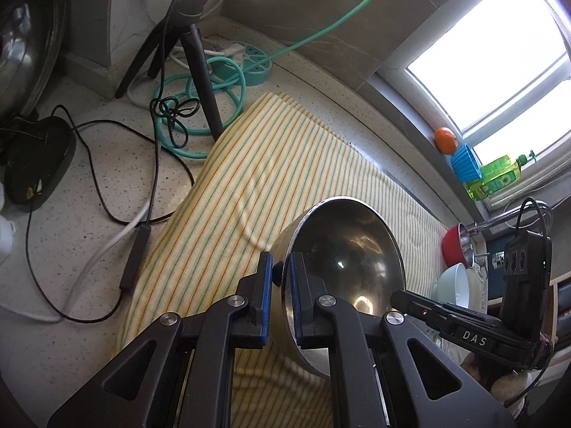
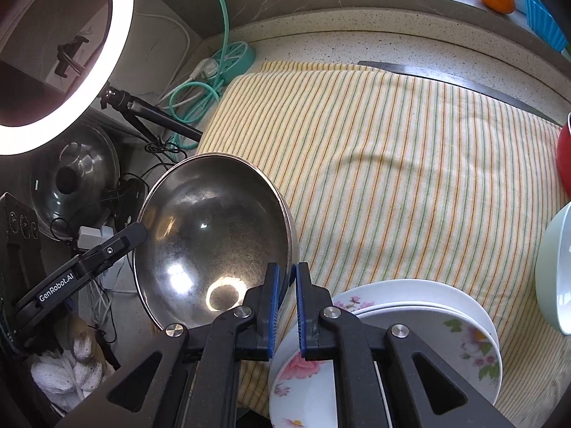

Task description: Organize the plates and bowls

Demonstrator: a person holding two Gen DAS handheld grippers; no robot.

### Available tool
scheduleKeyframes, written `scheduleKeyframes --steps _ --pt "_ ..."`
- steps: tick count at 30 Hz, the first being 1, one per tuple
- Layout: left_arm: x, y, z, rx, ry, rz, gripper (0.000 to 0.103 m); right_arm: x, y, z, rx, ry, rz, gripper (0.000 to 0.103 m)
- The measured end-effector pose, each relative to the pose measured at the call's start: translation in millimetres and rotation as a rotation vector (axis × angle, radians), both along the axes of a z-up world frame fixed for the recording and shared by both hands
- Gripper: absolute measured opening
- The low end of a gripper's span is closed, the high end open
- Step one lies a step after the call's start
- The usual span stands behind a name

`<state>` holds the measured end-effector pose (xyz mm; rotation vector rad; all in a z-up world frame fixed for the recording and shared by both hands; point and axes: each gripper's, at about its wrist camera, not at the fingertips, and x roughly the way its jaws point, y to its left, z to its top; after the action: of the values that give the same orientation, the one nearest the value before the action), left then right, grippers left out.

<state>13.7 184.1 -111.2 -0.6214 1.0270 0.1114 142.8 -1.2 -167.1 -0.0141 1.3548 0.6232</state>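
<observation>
A steel bowl [image 1: 342,260] is held tilted above the striped yellow cloth [image 1: 278,164]. My left gripper [image 1: 281,278] is shut on its left rim. My right gripper [image 2: 287,281] is shut on the opposite rim of the same steel bowl [image 2: 210,228]. A stack of white flowered plates [image 2: 446,321] lies on the cloth [image 2: 392,164] under the right gripper. A pale green bowl [image 2: 553,271] and a red bowl [image 2: 564,164] stand at the right edge; they also show in the left wrist view, the green bowl [image 1: 453,281] and the red bowl [image 1: 453,246].
A tripod [image 1: 200,57] with a ring light [image 2: 60,53], a teal power strip [image 1: 253,60] and loose cables [image 1: 107,178] crowd the counter left of the cloth. A pot lid [image 2: 75,185] leans at the left. An orange [image 1: 445,139], blue cup [image 1: 464,162] and green bottle [image 1: 496,176] sit on the windowsill.
</observation>
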Motion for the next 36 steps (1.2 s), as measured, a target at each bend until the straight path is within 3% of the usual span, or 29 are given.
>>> scheduleKeyframes --steps 36 --pt "-10 22 -19 0.020 0.045 0.061 0.010 -27 21 -10 0.021 0.045 0.078 0.012"
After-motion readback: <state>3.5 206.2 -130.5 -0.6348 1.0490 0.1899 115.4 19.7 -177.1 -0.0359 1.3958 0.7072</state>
